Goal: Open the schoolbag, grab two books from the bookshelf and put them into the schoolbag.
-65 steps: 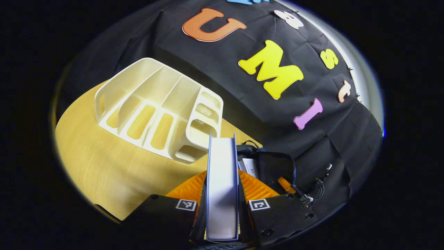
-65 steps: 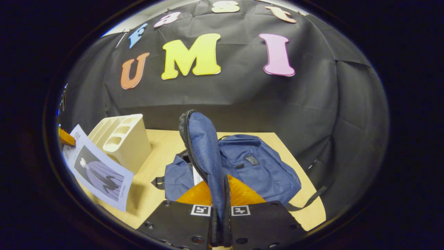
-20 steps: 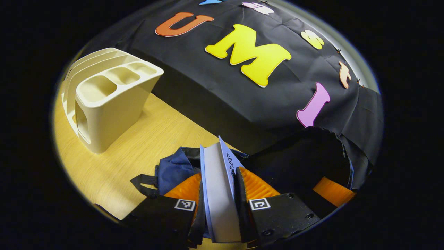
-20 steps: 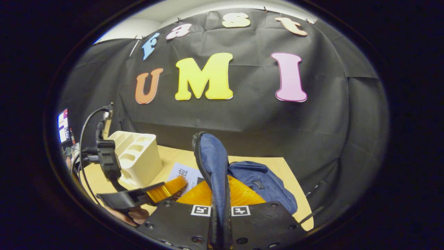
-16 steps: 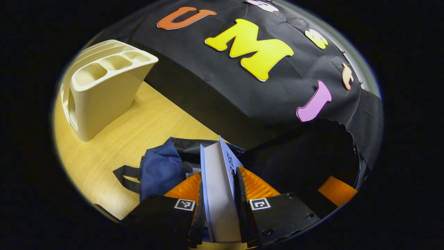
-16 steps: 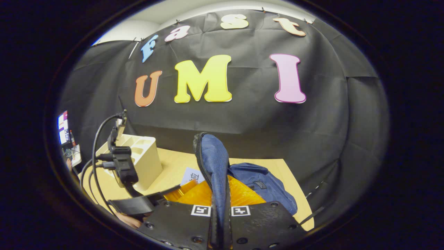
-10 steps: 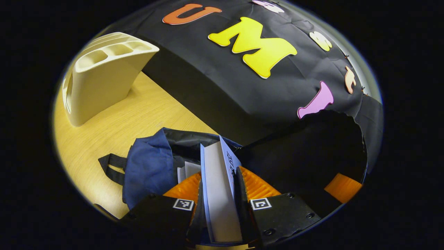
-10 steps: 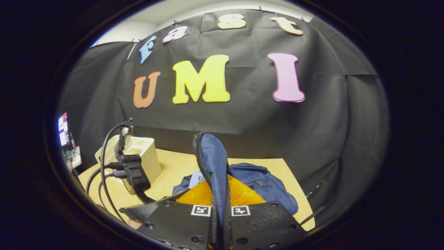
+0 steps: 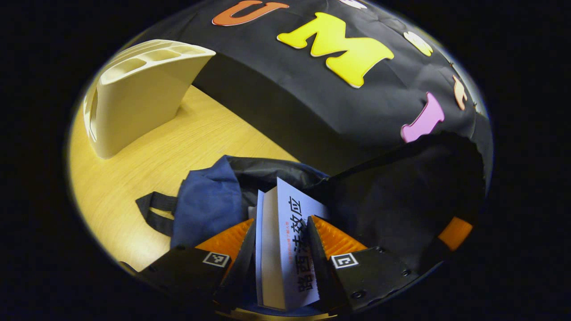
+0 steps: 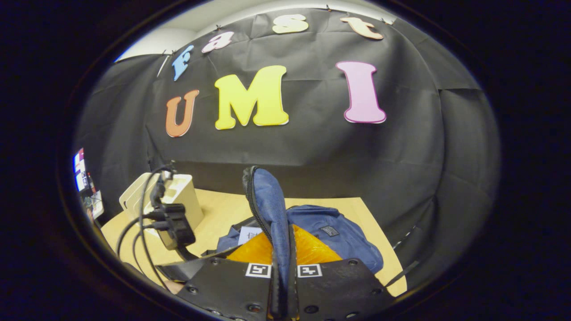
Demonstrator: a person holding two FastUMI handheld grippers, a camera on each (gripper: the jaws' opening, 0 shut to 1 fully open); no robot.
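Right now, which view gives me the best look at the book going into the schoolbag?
The left gripper view: the book sits between the left gripper fingers, over the schoolbag mouth. The right gripper view shows just a pale corner.

- A recording booth, not a lived-in room — black cloth [image 10: 401, 169] hangs as the back wall, creased and pinned along its top edge.
- A pale wooden table [image 9: 147, 178] stands against the cloth, bearing a cream desk bookshelf [image 9: 138, 98] and a blue schoolbag [image 10: 339, 236].
- Cabled recording gear [image 10: 171, 223] and a lit screen [image 10: 81, 174] at the left edge — a lab set-up.
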